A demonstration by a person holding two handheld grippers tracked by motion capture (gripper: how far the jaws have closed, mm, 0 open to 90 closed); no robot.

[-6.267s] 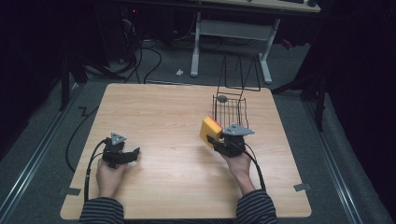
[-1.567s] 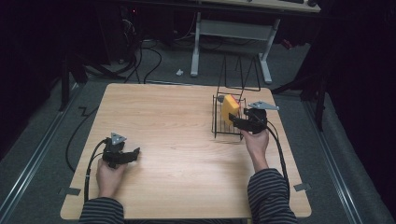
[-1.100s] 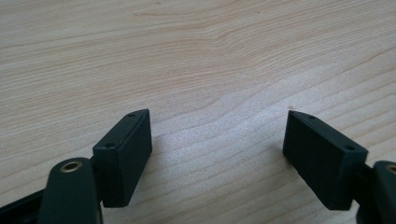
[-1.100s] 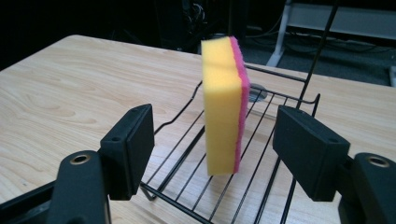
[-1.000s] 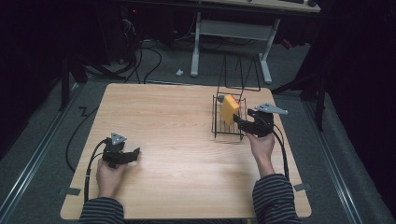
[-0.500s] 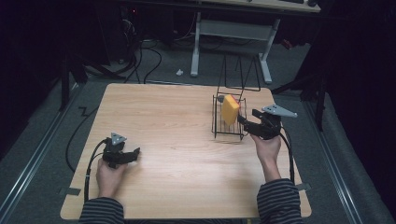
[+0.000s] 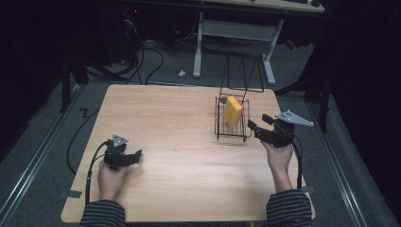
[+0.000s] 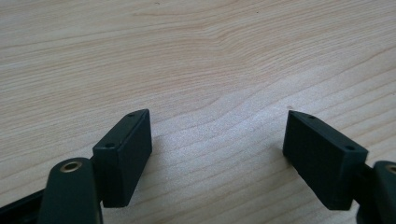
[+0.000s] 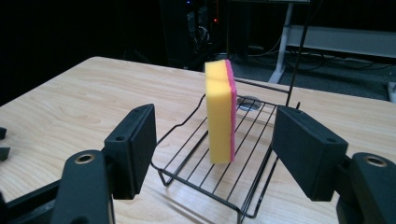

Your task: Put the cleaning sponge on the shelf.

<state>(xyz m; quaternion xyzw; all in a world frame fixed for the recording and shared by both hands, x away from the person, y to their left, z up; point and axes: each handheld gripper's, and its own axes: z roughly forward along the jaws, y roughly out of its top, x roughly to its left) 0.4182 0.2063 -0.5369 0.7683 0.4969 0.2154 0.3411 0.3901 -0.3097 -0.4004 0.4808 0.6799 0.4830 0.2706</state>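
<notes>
— Looking along the right tongs (image 9: 215,154) first: how do they stand?

— Both jaws are spread wide with nothing between them. Straight ahead, past the jaw tips, the sponge (image 9: 220,111) stands on edge in the wire rack (image 9: 187,163), yellow face toward the left jaw, pink layer toward the right.

— So the sponge is free of them?

— Yes, clear air shows on both sides. Its long axis runs up and down, and it seems to lean a little against the rack's wires.

— And from above?

— The right tongs (image 7: 259,126) hover just beside the rack (image 7: 231,135), on its right, pointing left toward it. The right hand (image 7: 278,158) comes up from the near edge of the worktop (image 7: 179,123), wrist raised. The sponge (image 7: 232,111) sits upright toward the back of the rack.

— Which hand is nearer?

— The right, plainly. The left tongs (image 7: 135,155) rest well apart, at the near left of the worktop, the left hand (image 7: 111,177) behind them.

— Their state?

— Open wide too; the left gripper view has bare wood between the jaws (image 8: 210,154).

— The next move?

— Probably a straight pull back to the right, keeping the jaws off the rack wires.
</notes>
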